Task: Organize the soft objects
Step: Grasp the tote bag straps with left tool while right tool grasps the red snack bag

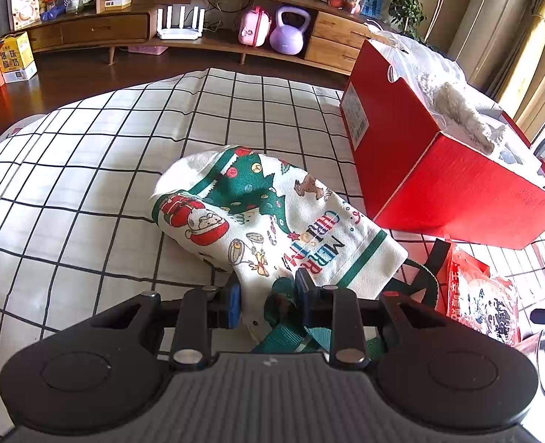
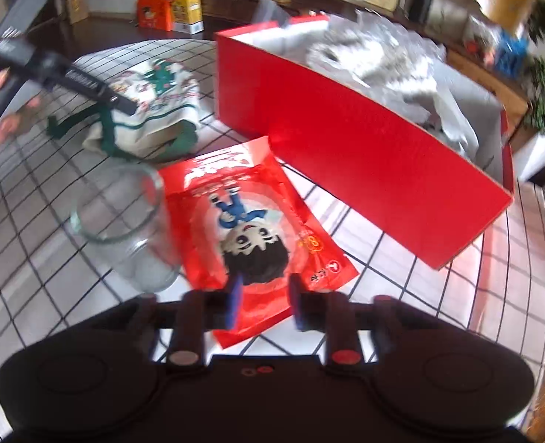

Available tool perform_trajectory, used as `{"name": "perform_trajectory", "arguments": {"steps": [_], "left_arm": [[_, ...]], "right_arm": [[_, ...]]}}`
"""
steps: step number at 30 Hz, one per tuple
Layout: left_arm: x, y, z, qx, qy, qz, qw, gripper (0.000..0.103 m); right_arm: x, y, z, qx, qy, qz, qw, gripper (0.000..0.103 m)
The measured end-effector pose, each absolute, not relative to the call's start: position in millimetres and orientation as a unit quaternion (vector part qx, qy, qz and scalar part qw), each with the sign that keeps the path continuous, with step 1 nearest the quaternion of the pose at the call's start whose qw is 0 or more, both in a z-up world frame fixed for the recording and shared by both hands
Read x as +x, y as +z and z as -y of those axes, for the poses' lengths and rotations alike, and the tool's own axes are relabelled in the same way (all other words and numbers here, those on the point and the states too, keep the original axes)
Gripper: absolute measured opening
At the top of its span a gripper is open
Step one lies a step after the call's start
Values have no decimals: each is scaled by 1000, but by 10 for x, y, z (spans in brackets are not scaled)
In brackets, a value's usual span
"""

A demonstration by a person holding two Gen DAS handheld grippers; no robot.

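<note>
A white Christmas-print cloth bag (image 1: 272,214) with green straps lies on the checked tablecloth (image 1: 87,184); it also shows in the right wrist view (image 2: 154,107). My left gripper (image 1: 268,301) has its jaws partly open around the bag's near edge and green strap. A red box (image 1: 449,184) holding white plastic and fluffy material stands to the right; it also shows in the right wrist view (image 2: 364,147). My right gripper (image 2: 265,304) is open just above a red snack packet (image 2: 250,229) with a cartoon boy on it.
A clear glass jar (image 2: 128,225) stands left of the red packet. The packet also shows in the left wrist view (image 1: 483,295). A wooden cabinet (image 1: 106,29) with a purple kettlebell (image 1: 289,31) stands beyond the table's far edge.
</note>
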State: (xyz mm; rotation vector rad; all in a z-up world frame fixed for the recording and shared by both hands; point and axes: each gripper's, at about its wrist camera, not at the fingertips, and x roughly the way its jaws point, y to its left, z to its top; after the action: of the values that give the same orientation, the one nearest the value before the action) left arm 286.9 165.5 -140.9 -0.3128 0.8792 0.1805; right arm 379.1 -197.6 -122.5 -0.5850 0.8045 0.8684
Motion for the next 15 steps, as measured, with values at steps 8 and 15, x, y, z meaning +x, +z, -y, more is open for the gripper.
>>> {"name": "perform_trajectory", "arguments": {"steps": [8,15], "left_arm": [[2863,-1431,-1674,-156,87,-425,887,28],[2867,-1442,-1676,-155,84,-426,887,28]], "right_arm": [[3521,-1454,1731,-358,421,-338,762,70],[3716,-1461,1666,-339,416,-336,774,79]]}}
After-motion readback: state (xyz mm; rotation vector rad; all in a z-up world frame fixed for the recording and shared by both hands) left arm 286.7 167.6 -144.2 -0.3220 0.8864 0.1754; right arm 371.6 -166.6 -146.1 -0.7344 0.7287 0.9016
